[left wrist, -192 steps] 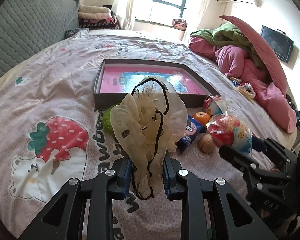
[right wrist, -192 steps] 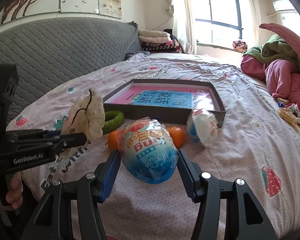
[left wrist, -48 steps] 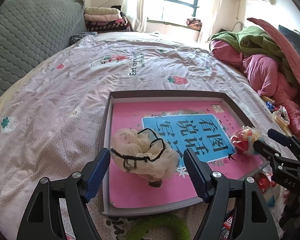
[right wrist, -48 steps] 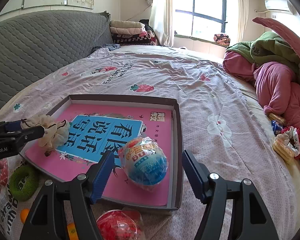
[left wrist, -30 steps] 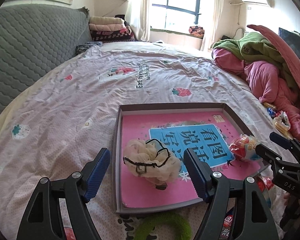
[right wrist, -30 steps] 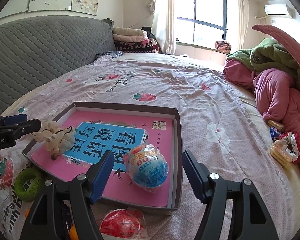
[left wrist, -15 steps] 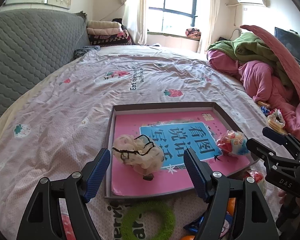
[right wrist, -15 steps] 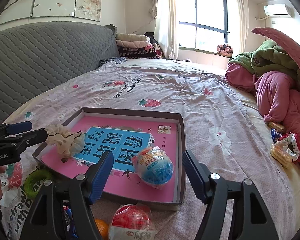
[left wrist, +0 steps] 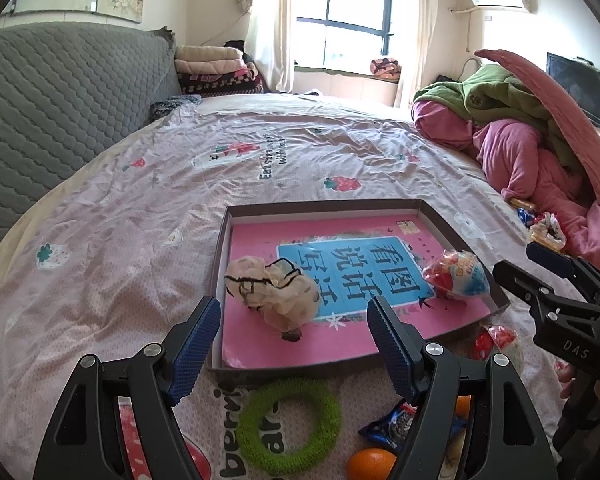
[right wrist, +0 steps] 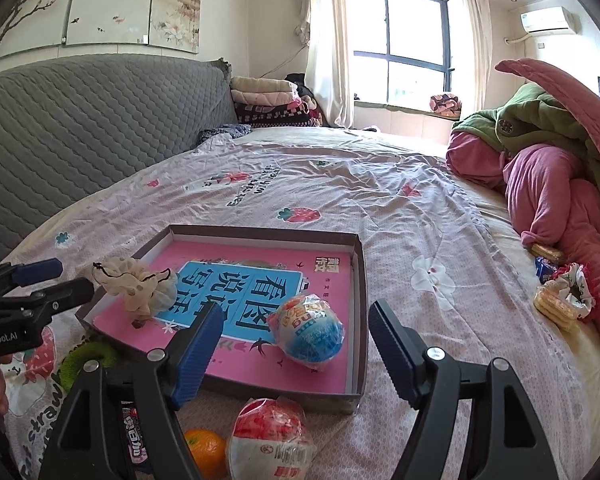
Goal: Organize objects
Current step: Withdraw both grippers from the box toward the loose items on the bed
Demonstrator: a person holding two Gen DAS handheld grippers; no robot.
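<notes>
A shallow brown box (left wrist: 460, 236) with a pink and blue liner lies on the bed; it also shows in the right wrist view (right wrist: 359, 280). Inside it lie a cream mesh pouch (left wrist: 274, 292) (right wrist: 140, 286) and a blue-and-red wrapped egg toy (left wrist: 458, 276) (right wrist: 310, 332). My left gripper (left wrist: 294, 340) is open and empty, pulled back in front of the box. My right gripper (right wrist: 296, 346) is open and empty, near the egg toy. In front of the box lie a green ring (left wrist: 288, 424) (right wrist: 86, 360), an orange (left wrist: 370, 464) (right wrist: 206, 450), a red-and-white wrapped ball (right wrist: 272, 436) (left wrist: 496, 340) and a blue snack packet (left wrist: 400, 424).
The bed has a pink strawberry-print sheet (left wrist: 140, 220) and a grey quilted headboard (right wrist: 80, 128). A pile of pink and green bedding (right wrist: 548, 160) lies at the right. Snack packets and a small pouch (right wrist: 560, 300) lie by it. Folded blankets (right wrist: 268, 100) are stacked at the far end.
Both grippers let go of the pouch and the egg toy inside the box and have drawn back toward me. The loose items in front of the box have come into view.
</notes>
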